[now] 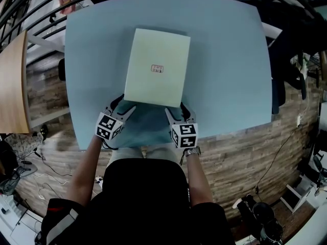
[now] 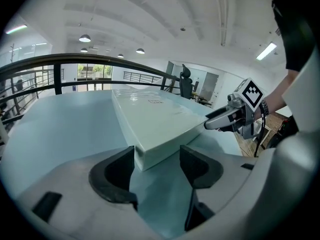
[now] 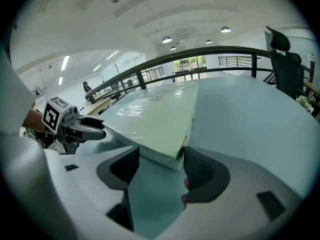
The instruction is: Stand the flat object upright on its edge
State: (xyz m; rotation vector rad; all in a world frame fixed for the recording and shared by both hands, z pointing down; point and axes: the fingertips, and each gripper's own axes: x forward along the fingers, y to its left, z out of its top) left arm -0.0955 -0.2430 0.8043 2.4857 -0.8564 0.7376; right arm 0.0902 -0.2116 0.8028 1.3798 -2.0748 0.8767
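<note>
A flat pale-green box (image 1: pixel 157 68) with a small label on top lies on the light blue table (image 1: pixel 225 60), its long sides running away from me. My left gripper (image 1: pixel 124 103) stands at the box's near left corner and my right gripper (image 1: pixel 177 109) at its near right corner. In the left gripper view the box corner (image 2: pixel 150 116) reaches in between the left gripper's (image 2: pixel 157 159) spread jaws, with a gap beside the pads. In the right gripper view the box (image 3: pixel 155 119) sits likewise between the right gripper's (image 3: pixel 160 161) spread jaws, close against the right-hand pad.
The table's near edge (image 1: pixel 153 146) runs just behind both grippers. A wooden desk (image 1: pixel 13 80) stands at the left, a dark office chair (image 1: pixel 286 70) at the right. A black railing (image 3: pixel 215 51) runs behind the table's far side. Cables and gear lie on the floor.
</note>
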